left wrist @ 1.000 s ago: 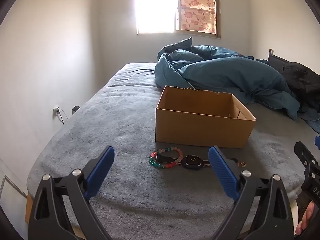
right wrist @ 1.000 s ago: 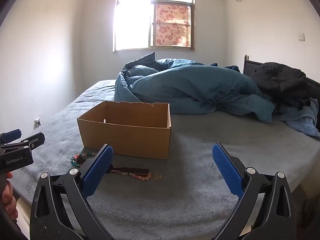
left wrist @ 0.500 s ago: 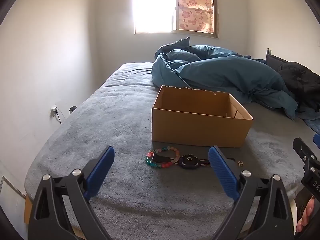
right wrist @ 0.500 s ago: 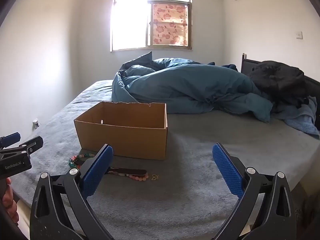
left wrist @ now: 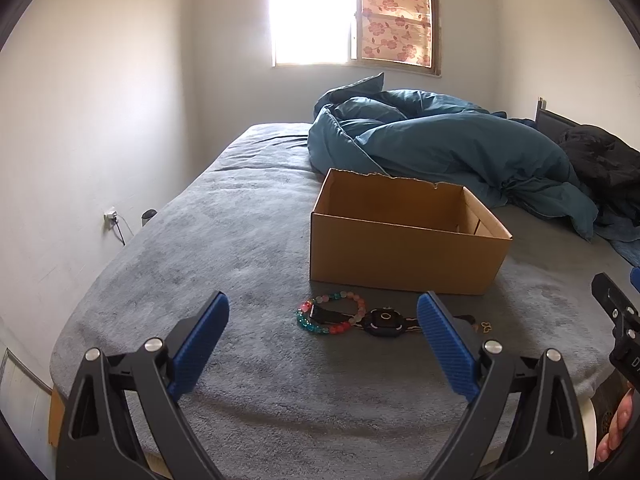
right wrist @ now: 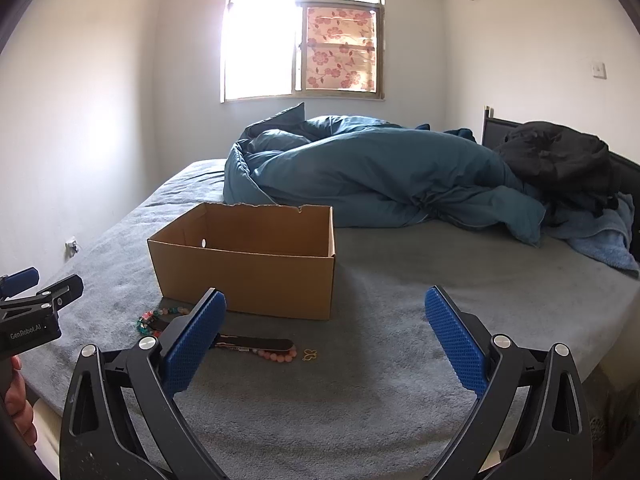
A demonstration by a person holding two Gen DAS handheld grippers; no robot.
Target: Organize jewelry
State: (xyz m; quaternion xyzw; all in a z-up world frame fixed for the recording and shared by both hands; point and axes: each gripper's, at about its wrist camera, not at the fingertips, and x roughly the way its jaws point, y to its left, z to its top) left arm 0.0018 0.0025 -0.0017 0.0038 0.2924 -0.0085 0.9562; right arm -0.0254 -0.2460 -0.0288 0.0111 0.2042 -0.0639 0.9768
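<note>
1. Left gripper (left wrist: 323,314): jaws wide apart, nothing between them, hovering over the grey bed (left wrist: 224,248).
2. Right gripper (right wrist: 325,314): jaws wide apart too, holding nothing.
3. Jewelry all on the bed, none in the box (left wrist: 396,258). Beaded bracelet (left wrist: 330,314) lies ahead, between the left jaws, nearer the right pad. Watch (left wrist: 385,322) is just beside the bracelet, touching or overlapping it, close to the right pad.
4. Small gold charm (right wrist: 309,355) sits ahead of the right gripper's left pad, just beside pink beads (right wrist: 278,356) at the strap end.
5. Box is open, just beyond the jewelry; inside looks empty as far as visible.
6. Change vs 1 s ago: in the left view the jewelry and box have drifted slightly left and down in frame; jaw spread unchanged. The right view shifted about the same.
7. Meaning: probably lining up on the first item, approach only. No grasp started, task near 0 done.
8. Next likely: left gripper drops onto the bracelet; soft plush may let beads sink.
</note>
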